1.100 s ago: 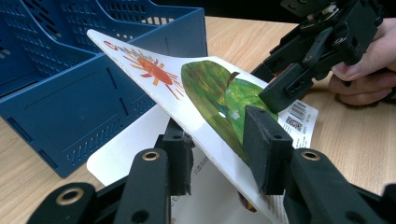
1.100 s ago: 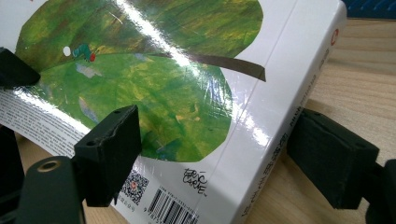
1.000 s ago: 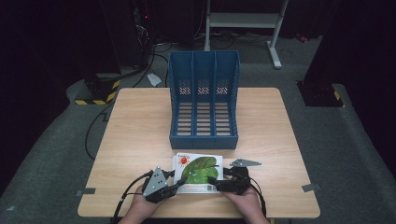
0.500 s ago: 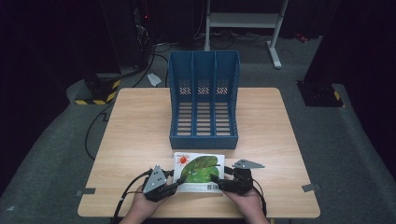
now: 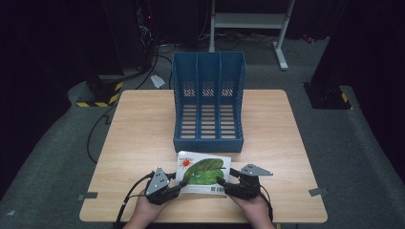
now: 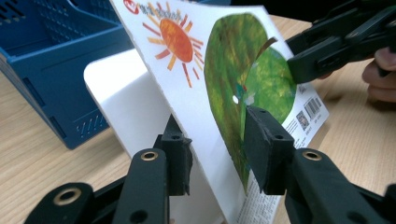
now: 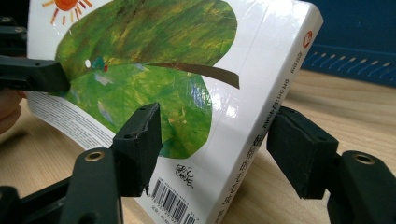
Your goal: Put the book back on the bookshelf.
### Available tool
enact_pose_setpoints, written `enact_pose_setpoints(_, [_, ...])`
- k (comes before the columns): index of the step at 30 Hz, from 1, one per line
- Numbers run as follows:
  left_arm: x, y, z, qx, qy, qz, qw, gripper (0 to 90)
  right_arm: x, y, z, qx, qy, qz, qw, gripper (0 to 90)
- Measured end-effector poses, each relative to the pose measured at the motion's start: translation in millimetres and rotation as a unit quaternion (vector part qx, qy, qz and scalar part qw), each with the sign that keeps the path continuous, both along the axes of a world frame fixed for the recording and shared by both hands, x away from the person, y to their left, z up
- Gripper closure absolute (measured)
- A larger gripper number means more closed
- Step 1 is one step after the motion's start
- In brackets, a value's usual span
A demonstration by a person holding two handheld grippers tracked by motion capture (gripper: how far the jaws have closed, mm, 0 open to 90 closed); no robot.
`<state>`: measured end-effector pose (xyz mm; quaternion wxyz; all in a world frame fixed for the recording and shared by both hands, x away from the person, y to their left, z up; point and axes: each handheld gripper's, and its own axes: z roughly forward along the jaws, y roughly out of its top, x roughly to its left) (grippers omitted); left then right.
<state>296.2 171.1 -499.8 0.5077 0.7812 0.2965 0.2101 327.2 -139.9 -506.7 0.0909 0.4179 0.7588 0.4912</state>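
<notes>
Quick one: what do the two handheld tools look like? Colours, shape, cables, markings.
Both the left tool and the right tool are black, each with a grey three-cornered plate on top and two blocky black jaws with round rivet holes. A black cable trails from each. No markings visible. No sleeves are visible.

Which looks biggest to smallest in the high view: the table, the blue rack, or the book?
1. Table
2. Blue rack
3. Book

The rack stands tall toward the camera, but the order is still plain.

Your high view: above near table edge, facing forward-down, far. Your tool views: close, low, facing each other; both share book cover.
</notes>
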Motion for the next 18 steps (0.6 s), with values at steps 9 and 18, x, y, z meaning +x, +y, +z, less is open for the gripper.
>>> enact_pose_setpoints(9, [1.0,-0.5,-2.4,0.005,0.005,0.008,0.9999,61.1,-3.4,-1.8,3.4,0.004,-0.022,-0.002,0.9998,37.7])
enact_pose_setpoints(18, [2.0,-3.2,-5.5,0.019,0.010,0.012,0.9997,62.4,-8.1,-4.0,9.2,0.008,-0.054,-0.009,0.9985,38.9])
